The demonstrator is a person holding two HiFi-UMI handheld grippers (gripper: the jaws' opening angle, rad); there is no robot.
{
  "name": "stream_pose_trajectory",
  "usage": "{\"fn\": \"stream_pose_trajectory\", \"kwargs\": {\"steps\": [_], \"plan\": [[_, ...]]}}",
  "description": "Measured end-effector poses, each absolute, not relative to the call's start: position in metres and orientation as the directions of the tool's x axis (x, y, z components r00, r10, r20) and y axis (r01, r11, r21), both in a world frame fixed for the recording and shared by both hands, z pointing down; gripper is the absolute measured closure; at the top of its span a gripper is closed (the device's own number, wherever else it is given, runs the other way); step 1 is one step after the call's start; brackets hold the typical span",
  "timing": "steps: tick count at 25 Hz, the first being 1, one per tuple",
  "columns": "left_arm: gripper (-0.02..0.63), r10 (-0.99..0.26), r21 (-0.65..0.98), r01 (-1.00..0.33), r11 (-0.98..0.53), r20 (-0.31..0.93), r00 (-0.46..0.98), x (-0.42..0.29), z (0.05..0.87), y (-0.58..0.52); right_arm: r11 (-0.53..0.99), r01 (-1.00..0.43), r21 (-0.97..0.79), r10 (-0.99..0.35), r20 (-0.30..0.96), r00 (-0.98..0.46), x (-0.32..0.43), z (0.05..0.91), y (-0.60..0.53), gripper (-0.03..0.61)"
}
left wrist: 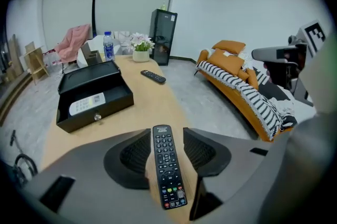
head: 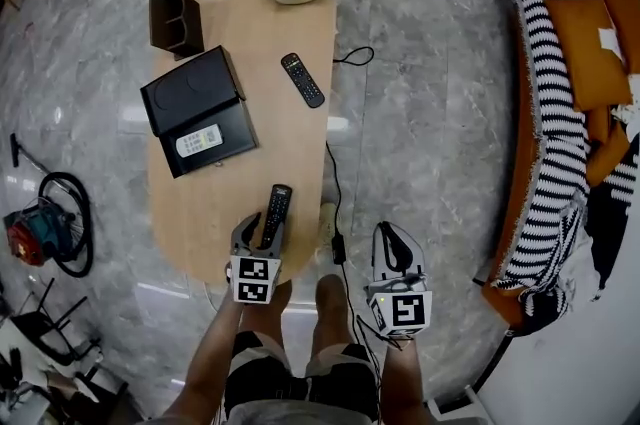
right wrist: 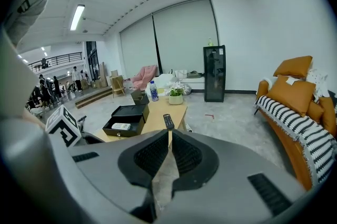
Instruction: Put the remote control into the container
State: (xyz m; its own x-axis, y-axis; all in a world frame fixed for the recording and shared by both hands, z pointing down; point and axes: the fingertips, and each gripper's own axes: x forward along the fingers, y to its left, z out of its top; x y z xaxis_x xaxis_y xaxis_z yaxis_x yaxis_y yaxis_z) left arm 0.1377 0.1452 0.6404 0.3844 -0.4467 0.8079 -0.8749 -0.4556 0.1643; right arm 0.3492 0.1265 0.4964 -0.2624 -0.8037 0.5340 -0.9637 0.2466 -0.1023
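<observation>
1. The left gripper (left wrist: 167, 131) stands with its jaws about half apart, astride the near end of the long black plastic remote control (left wrist: 167, 165). A gap shows on each side, so the pads grip nothing yet. The remote lies at the near end of the pale oval wooden table (head: 290, 143), well apart from the open black rectangular box (left wrist: 97, 112).
2. The jaws straddle only the remote's near end. If they close there, the long far end may droop or swing out when it is lifted.
3. The remote sits slightly off-centre and skewed between the pads. A squeeze could twist it, or skid it over the smooth wood towards the table's near rim, and it could drop to the floor.
4. The box already holds a white remote control (left wrist: 87, 104). If the black one is lowered on top of it, it may end up tilted or catch on the box wall.
5. A second black remote control (head: 302, 79) lies further up the table, and a careless sweep towards the box could knock it.
6. The right gripper (right wrist: 168, 136) holds nothing, its jaws almost together, off the table's edge. It cannot steady a slipping remote from there.
</observation>
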Motion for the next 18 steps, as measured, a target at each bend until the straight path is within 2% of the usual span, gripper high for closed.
{"fn": "stream_pose_trajectory", "kwargs": {"steps": [2, 6, 18], "plan": [[0.401, -0.44, 0.151, -0.89, -0.431, 0.826, 0.353, 0.138, 0.658, 0.148, 0.231, -0.966, -0.117, -0.804, 0.537, -0.257, 0.36, 0.501, 0.126, 0.55], [0.344, -0.393, 0.129, -0.897, -0.423, 0.866, 0.31, 0.141, 0.692, 0.16, 0.212, -0.971, -0.113, -0.799, 0.552, -0.238, 0.379, 0.512, 0.127, 0.55], [0.327, -0.33, 0.085, -0.914, -0.397, 0.916, 0.229, 0.142, 0.746, 0.171, 0.201, -0.972, -0.12, -0.761, 0.605, -0.232, 0.403, 0.547, 0.136, 0.55]]}}
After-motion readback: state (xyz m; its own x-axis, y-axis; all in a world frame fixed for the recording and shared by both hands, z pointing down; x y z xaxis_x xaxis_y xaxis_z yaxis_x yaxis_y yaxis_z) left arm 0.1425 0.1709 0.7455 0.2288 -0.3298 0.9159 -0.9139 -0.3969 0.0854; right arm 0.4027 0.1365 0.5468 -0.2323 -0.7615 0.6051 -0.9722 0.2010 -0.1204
